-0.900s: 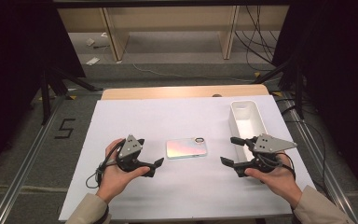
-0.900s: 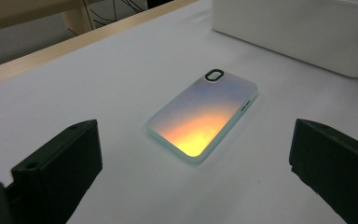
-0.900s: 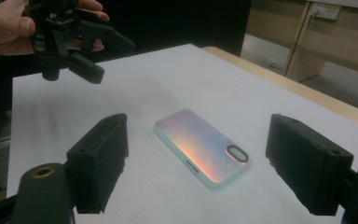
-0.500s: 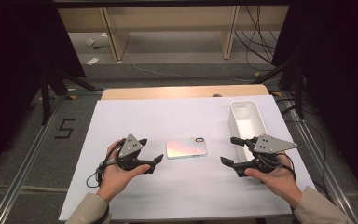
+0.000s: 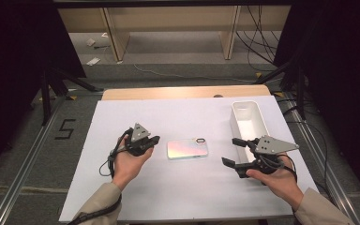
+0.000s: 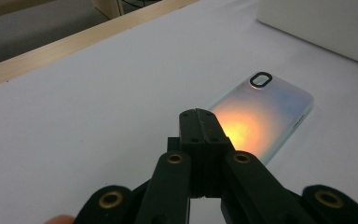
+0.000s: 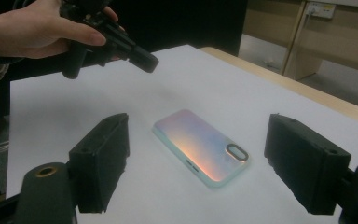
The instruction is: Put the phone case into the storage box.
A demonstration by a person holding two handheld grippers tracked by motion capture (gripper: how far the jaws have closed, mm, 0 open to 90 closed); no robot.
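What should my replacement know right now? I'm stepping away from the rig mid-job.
Left gripper: jaws shut, empty, raised just left of the phone case.
Right gripper: jaws wide open, empty, facing the case from its right.
Case lies flat, back up, mid-table on the white sheet; white bin sits at the right, beyond the right gripper.
Done: nothing gripped.
Left: grasp the case.

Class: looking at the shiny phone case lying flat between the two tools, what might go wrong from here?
The iridescent phone case lies flat on the white table; the shut left tool may only push it along.

The open right tool finds little edge to grip, so it may slip.
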